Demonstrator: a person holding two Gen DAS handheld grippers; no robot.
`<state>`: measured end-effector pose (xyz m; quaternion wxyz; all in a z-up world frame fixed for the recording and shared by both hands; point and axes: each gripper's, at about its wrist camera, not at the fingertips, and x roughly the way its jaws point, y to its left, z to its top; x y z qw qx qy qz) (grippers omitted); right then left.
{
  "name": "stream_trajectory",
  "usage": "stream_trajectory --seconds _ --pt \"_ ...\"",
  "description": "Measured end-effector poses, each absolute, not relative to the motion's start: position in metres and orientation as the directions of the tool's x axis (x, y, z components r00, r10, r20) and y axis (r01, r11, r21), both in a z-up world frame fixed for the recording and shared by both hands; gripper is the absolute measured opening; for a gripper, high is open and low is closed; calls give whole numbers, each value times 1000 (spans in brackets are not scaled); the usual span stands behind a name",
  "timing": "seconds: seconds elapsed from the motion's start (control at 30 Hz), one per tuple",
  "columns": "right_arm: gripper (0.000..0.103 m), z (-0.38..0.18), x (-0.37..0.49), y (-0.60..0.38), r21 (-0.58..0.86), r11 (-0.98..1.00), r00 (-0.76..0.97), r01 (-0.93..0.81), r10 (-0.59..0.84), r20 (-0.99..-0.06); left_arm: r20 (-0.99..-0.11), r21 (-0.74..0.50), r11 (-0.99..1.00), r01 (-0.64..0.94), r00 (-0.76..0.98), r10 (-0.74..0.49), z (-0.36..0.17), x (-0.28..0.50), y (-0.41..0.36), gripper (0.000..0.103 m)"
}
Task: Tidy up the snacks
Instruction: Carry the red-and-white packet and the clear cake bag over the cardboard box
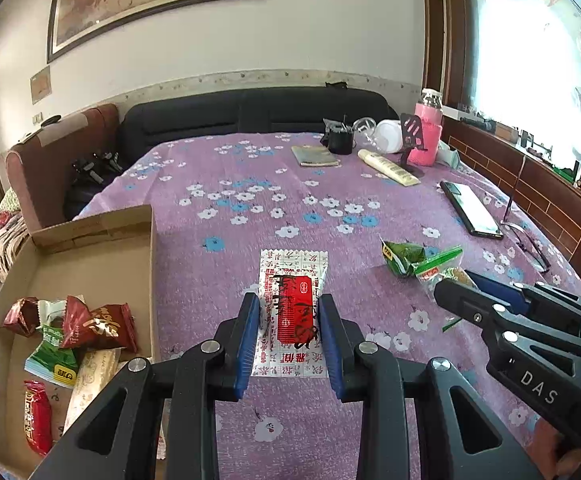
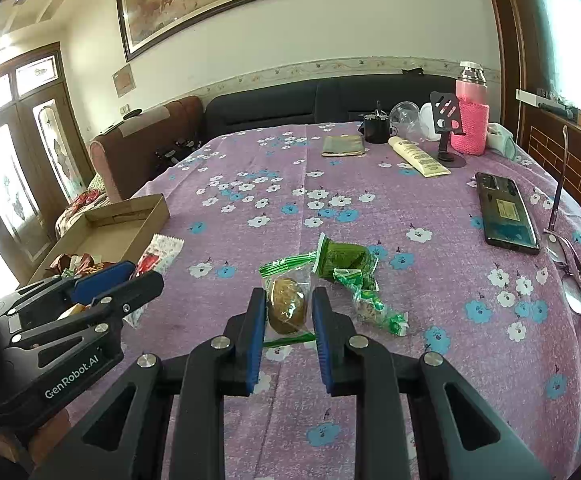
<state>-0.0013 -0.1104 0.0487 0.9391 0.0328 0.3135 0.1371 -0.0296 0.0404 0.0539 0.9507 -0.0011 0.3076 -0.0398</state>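
Observation:
A white and red snack packet (image 1: 292, 312) lies flat on the purple flowered cloth, and my left gripper (image 1: 289, 312) has its blue pads on both sides of it, shut on it. The packet also shows in the right wrist view (image 2: 156, 258). My right gripper (image 2: 288, 308) is shut on a clear zip bag holding a brown pastry (image 2: 287, 304). Beside it lie a green wrapped snack (image 2: 344, 260) and a small green-and-white packet (image 2: 374, 306). An open cardboard box (image 1: 130, 256) at the left holds several snack packets (image 1: 90, 324).
A black phone (image 2: 506, 214) and glasses (image 2: 570, 272) lie at the right. At the far end stand a pink bottle (image 2: 470, 120), a phone stand (image 2: 446, 120), a cream tube (image 2: 418, 156), a black cup (image 2: 376, 126) and a booklet (image 2: 342, 146). Sofas sit beyond the table.

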Motion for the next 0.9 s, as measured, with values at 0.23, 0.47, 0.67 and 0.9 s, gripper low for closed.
stream_trajectory --seconds 0.23,0.47,0.67,0.9 --pt "22 50 -15 -103 173 955 758 -240 296 -581 -562 -22 997 72 824 -72 57 -34 41 32" --pt "22 57 -26 -95 181 951 756 -252 310 -577 -554 -29 998 63 830 -68 61 -39 44 32" --pt "22 67 -36 -80 160 946 758 -282 322 -568 -556 -51 997 57 828 -76 65 -49 54 32" --pt "22 73 -38 -56 153 932 740 -329 355 -572 -546 -63 998 28 835 -58 71 -61 73 33"
